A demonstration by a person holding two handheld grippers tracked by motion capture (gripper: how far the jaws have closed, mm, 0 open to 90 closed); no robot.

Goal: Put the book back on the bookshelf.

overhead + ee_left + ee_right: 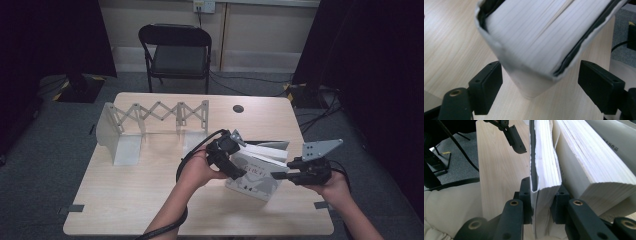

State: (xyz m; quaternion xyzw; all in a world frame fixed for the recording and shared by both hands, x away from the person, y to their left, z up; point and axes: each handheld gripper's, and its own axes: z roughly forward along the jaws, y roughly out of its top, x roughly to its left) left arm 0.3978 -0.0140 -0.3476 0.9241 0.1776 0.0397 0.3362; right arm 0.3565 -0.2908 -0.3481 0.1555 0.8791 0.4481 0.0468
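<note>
A white-jacketed book (252, 179) stands tilted on the table's right half, with a thicker pale book (270, 150) just behind it. My right gripper (280, 175) is shut on the white book's lower edge (541, 195), one pad on each side. The thicker book (594, 167) leans beside it. My left gripper (236, 170) comes to the book from the left. Its jaws straddle a corner of the white-jacketed book (536, 50) with gaps on both sides, so my left gripper (540, 86) is open. One of its fingers (515, 138) hangs beside the book's cover.
An expanding scissor-type book rack (150, 122) with white end plates stands on the wooden table (130, 200) at the left. A round cable hole (238, 108) is near the far edge. A black folding chair (177, 52) stands beyond the table, and cables lie on the floor.
</note>
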